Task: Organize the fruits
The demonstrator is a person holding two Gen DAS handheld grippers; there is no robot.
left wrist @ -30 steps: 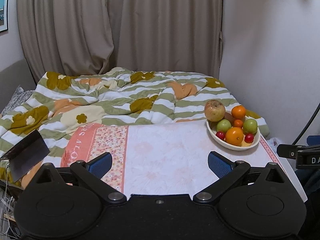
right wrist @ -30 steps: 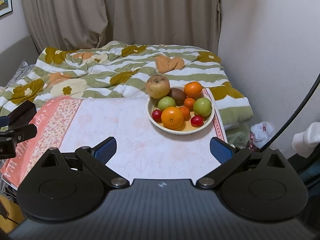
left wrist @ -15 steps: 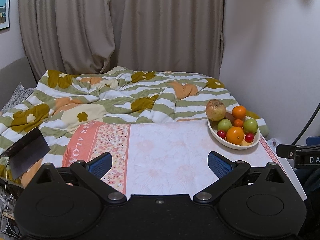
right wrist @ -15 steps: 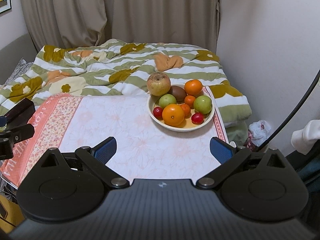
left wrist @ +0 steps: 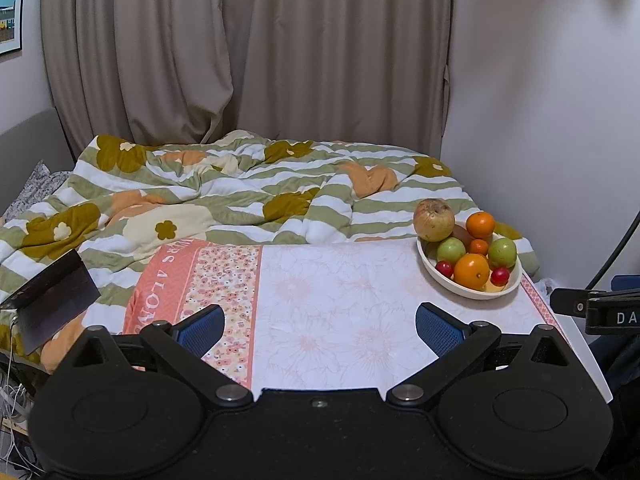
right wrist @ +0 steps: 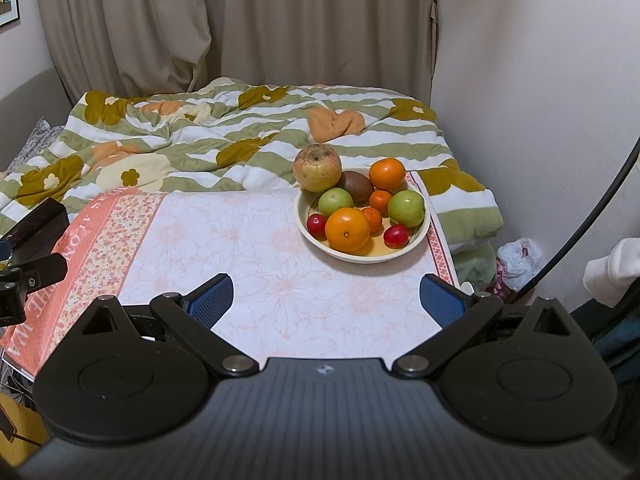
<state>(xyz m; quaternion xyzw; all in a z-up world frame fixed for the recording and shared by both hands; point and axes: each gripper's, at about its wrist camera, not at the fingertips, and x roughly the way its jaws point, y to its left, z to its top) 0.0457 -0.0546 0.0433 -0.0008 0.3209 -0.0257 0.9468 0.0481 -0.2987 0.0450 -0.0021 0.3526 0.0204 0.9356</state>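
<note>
A cream bowl [right wrist: 416, 240] of fruit stands at the table's far right; it also shows in the left wrist view [left wrist: 508, 289]. It holds a large yellowish apple [right wrist: 317, 167], a brown kiwi [right wrist: 357, 186], oranges [right wrist: 347, 229], green fruits [right wrist: 406, 208] and small red fruits [right wrist: 396, 235]. My right gripper [right wrist: 326, 300] is open and empty, over the near table edge, short of the bowl. My left gripper [left wrist: 320, 326] is open and empty, over the table's middle, left of the bowl.
The table carries a floral cloth [right wrist: 240, 248] with a pink band at the left. A bed with a striped flower quilt [left wrist: 240, 192] lies behind. A wall is at the right, curtains behind. A dark panel [left wrist: 52, 292] sits at the left.
Both grippers have shifted slightly; the bowl sits a little lower and closer in the right wrist view. Both stay open and empty.
</note>
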